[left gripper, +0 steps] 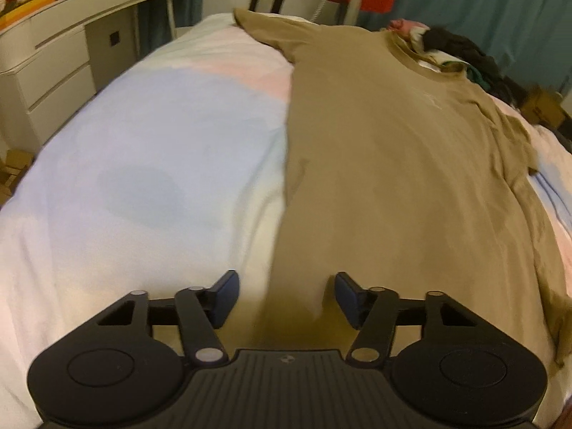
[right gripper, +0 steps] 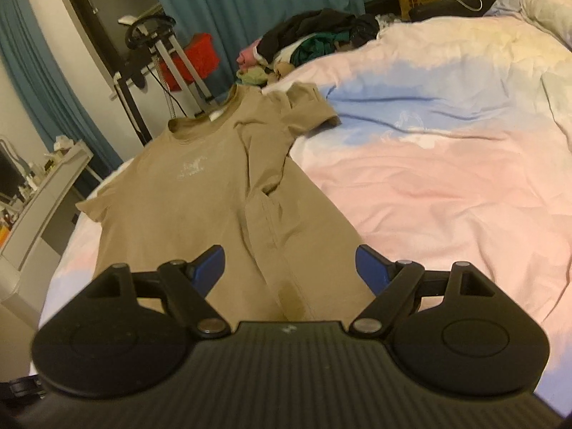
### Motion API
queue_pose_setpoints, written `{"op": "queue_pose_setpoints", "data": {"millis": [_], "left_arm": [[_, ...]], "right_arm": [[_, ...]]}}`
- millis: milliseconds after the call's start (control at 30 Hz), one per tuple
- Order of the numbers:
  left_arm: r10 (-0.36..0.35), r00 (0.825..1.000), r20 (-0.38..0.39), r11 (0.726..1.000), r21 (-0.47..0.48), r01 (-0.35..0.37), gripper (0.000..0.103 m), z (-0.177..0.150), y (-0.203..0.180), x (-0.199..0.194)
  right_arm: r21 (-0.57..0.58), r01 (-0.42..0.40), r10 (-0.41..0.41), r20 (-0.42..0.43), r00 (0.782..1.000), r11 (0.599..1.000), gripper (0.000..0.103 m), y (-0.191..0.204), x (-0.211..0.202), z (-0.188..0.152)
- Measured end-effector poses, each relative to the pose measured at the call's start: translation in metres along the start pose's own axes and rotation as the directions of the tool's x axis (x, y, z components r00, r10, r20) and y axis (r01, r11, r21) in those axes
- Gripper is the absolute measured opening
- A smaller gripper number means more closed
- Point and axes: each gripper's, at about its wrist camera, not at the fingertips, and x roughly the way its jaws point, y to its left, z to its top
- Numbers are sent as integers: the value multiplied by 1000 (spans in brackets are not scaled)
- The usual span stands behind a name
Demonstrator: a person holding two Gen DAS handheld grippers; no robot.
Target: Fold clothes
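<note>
- We saw the tan T-shirt [right gripper: 200, 193] spread front-up on the bed [right gripper: 447, 186], its long axis running straight away from both grippers, hem nearest us and collar at the far end.
- Our left gripper [left gripper: 286, 298] hovered over the hem's left part with its jaws wide apart and nothing between them; our right gripper [right gripper: 289, 270] hovered over the hem's right part, equally wide and empty.
- Both stood about equally near the hem, each to its own side, so we judged neither arm had the shorter reach.
- The right wrist view showed a lengthwise ridge of bunched cloth along the shirt's right side and the right sleeve crumpled; we could not tell whether that was a begun fold or loose wrinkling.
- The left wrist view alone showed the left sleeve [left gripper: 264, 26] stretched out flat, and a pile of other clothes [left gripper: 454, 48] just past the collar.
</note>
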Motion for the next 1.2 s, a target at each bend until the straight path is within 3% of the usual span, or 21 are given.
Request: {"op": "queue_pose_setpoints", "data": {"millis": [167, 300, 367, 533, 700, 767, 833, 933, 1100, 1200], "left_arm": [[-36, 998, -48, 999, -9, 35, 41, -3, -4, 11], [-78, 996, -51, 996, -54, 75, 14, -2, 5, 11], [-112, 992, -51, 990, -88, 107, 8, -1, 12, 11], [-158, 987, -35, 981, -123, 153, 5, 2, 26, -2], [-204, 979, -18, 963, -182, 197, 4, 12, 43, -20], [-218, 976, -17, 955, -209, 210, 4, 17, 49, -24], [-229, 973, -13, 950, -223, 220, 4, 23, 53, -28], [-230, 973, 0, 949, -221, 225, 3, 36, 56, -35], [-208, 978, 14, 962, -180, 207, 3, 57, 67, -48], [-174, 985, 0, 975, -141, 172, 3, 61, 69, -49]], "right_arm": [[-110, -56, 47, -82, 996, 992, 81, 7, -2, 16], [-303, -96, 42, -180, 983, 948, 69, 12, -2, 26], [-358, -115, 20, -258, 966, 926, 66, 8, 5, 23], [-495, -172, -61, -419, 906, 852, 57, 3, 22, 12], [-635, -167, -170, -434, 885, 754, 56, 21, 42, -8], [-651, -172, -182, -440, 880, 739, 42, 25, 44, -12], [-666, -178, -194, -445, 874, 724, 7, 28, 46, -16], [-688, -187, -213, -452, 866, 701, 5, 33, 50, -22], [-621, -203, -118, -435, 892, 757, 5, 25, 2, 14], [-580, -198, -96, -437, 894, 790, 5, 14, -18, 25]]}}
